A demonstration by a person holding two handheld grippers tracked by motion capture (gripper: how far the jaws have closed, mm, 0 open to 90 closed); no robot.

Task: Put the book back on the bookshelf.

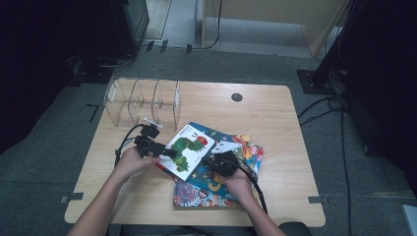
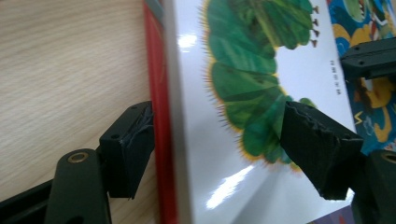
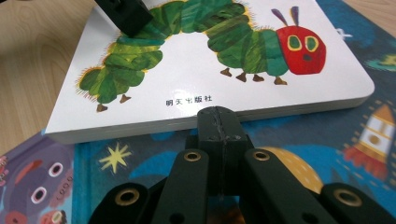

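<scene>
Pale wood forms the counter (image 1: 275, 118), seen from the high view with one clear rack (image 1: 142, 103) of three slots at its far left. Near the front edge lies a pile of books: one white caterpillar book (image 1: 189, 147) on top, a blue book (image 1: 219, 184) under it, and at least two more patterned covers fanned out below; the exact number in the pile I cannot tell. Two hands come in from the bottom. The left hand-held gripper (image 1: 169, 153) reaches the caterpillar book's left edge, and the right hand-held gripper (image 1: 209, 161) sits at the book's near right edge, over the pile.

In the left gripper view, the caterpillar book (image 2: 261, 93) stands between two spread black jaws: one jaw is against a red book (image 2: 161, 121) under it on the counter (image 2: 70, 70) side, the other rests over the green caterpillar on the cover. The jaws stand wide and do not squeeze the book. One jaw of the other gripper shows at the right edge.

In the right gripper view, the right hand-held gripper (image 3: 219, 122) has its two jaws pressed together, nothing between them, their tip just at the caterpillar book's (image 3: 196, 88) near edge. The book lies on the blue book (image 3: 303, 140), which bears one star and one rocket. A purple book (image 3: 32, 182) shows at the lower left. One jaw of the left hand-held gripper (image 3: 123, 14) rests on the cover at the top.
</scene>
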